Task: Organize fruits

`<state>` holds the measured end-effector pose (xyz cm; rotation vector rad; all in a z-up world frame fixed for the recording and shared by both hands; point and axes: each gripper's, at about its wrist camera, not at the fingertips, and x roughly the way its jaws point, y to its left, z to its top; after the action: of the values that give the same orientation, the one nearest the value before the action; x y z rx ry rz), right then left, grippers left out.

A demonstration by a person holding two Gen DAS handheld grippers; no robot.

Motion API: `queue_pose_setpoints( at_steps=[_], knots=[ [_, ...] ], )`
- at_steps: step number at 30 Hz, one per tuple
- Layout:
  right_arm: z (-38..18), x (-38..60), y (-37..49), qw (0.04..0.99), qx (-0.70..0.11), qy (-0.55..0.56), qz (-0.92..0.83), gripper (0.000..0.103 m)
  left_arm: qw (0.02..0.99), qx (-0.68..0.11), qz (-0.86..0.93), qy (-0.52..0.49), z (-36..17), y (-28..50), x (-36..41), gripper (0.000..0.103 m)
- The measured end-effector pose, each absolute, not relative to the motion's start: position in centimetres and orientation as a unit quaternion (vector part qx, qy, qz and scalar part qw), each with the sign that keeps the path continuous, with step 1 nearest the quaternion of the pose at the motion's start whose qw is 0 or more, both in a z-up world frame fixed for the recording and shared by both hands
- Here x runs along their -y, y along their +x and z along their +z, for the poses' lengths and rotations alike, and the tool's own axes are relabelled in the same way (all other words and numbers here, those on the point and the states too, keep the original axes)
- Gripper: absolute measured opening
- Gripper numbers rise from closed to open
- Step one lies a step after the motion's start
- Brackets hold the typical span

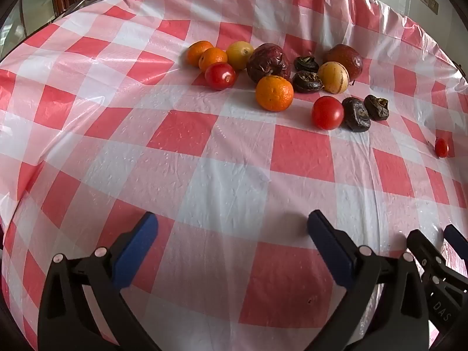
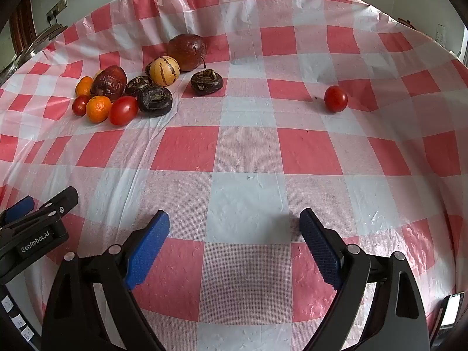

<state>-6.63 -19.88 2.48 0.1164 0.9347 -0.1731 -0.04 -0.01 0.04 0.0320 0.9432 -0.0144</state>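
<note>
Both the left gripper (image 1: 232, 229) and the right gripper (image 2: 234, 226) have glossy black plastic arms, silver rivets and textured blue pads (image 2: 147, 248) lining the jaws (white lettering reads "GenRobot.AI" and "DAS").

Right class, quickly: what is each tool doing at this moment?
Left tool: open, holding nothing.
Right tool: open, holding nothing.

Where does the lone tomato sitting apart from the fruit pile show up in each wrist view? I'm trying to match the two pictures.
Left wrist: lone tomato at far right edge.
Right wrist: lone tomato upper right of centre.
Shared landmark: striped yellow fruit in the pile.
</note>
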Motion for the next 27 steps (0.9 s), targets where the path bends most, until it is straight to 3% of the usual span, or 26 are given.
queue_pose_setpoints(
  at_steps=[27],
  knots=[
    [2.53,19.86,-6.68,0.889,-0.447,0.056,-0.083,0.088,0.889,-0.458,-0.007,0.016,0.00,0.00,0.01,0.102]
  ],
)
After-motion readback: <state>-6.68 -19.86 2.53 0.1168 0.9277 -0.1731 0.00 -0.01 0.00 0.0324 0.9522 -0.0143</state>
